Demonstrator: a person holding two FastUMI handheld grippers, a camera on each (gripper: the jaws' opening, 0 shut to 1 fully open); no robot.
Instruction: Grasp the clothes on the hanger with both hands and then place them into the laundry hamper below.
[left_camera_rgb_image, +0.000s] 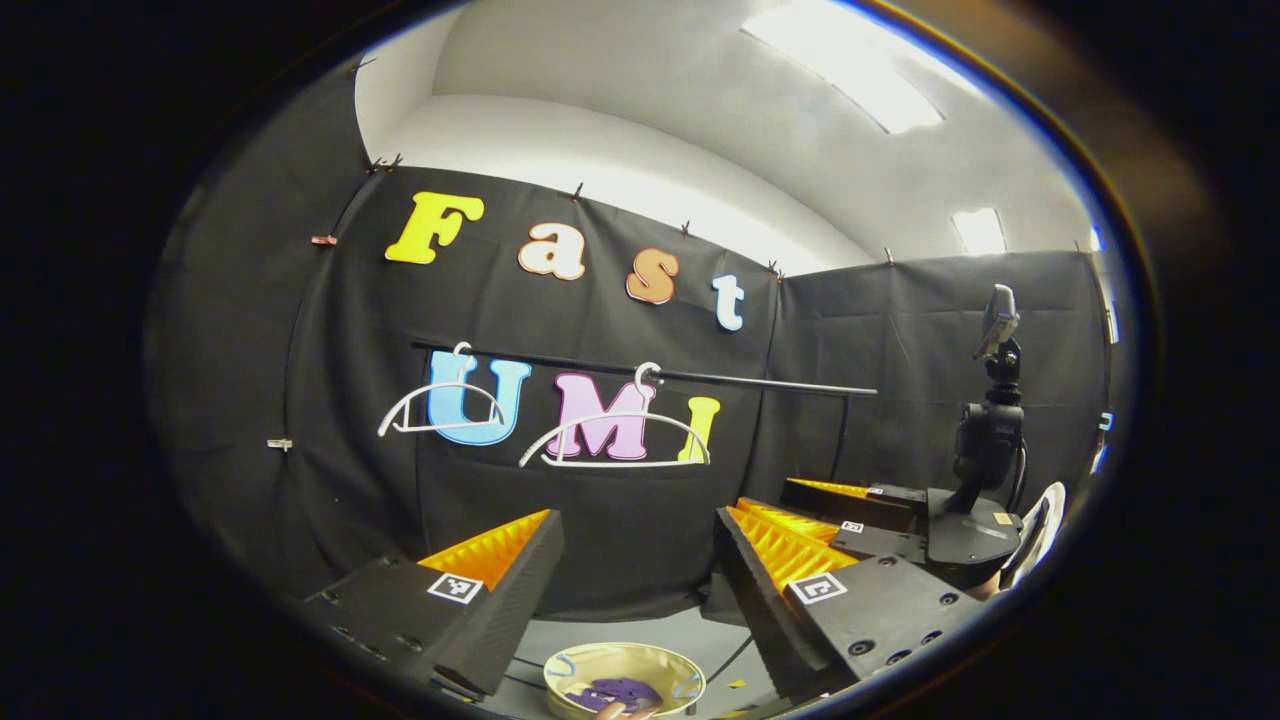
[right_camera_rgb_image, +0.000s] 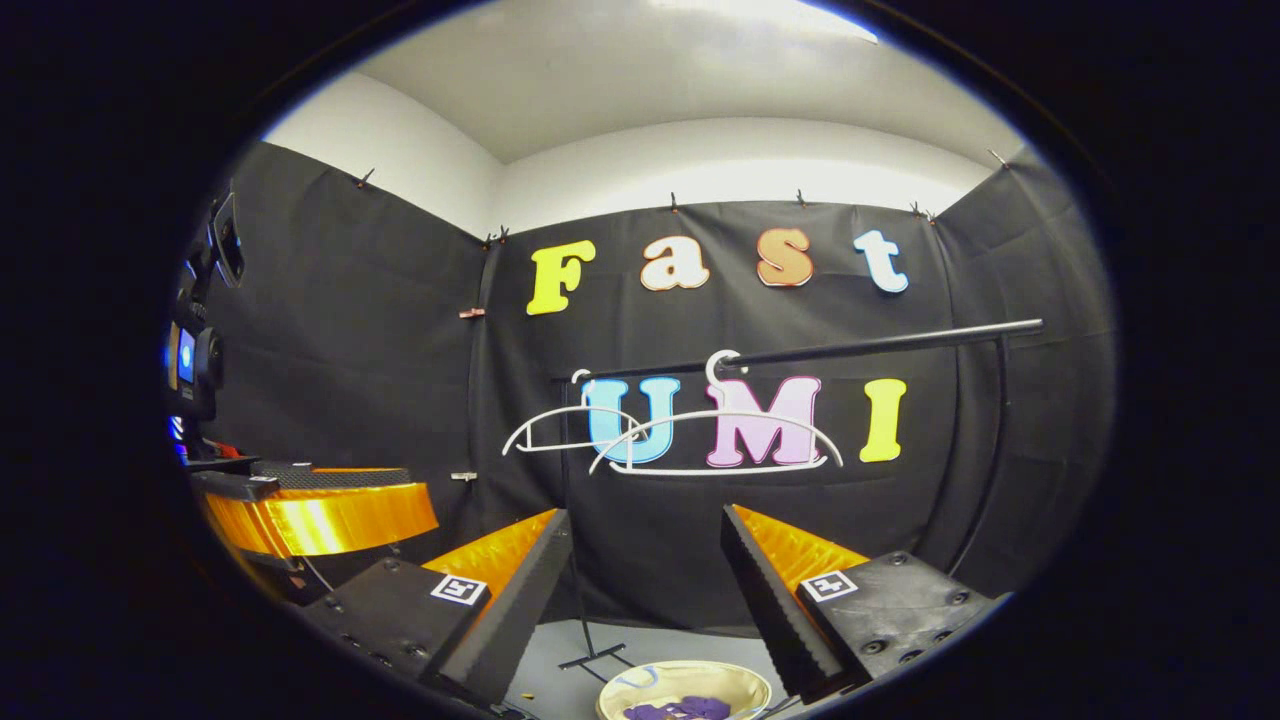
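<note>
Hovering level, both wide-open, empty: left hand-held gripper (left_camera_rgb_image: 630, 570) and right hand-held gripper (right_camera_rgb_image: 645, 575), above hamper (right_camera_rgb_image: 745, 685) holding purple clothes (right_camera_rgb_image: 680, 710).

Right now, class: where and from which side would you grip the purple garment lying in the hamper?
Take the crumpled purple cloth at its raised folds, from straight above: it lies low inside the round cream laundry hamper, whose rim blocks any sideways approach.
</note>
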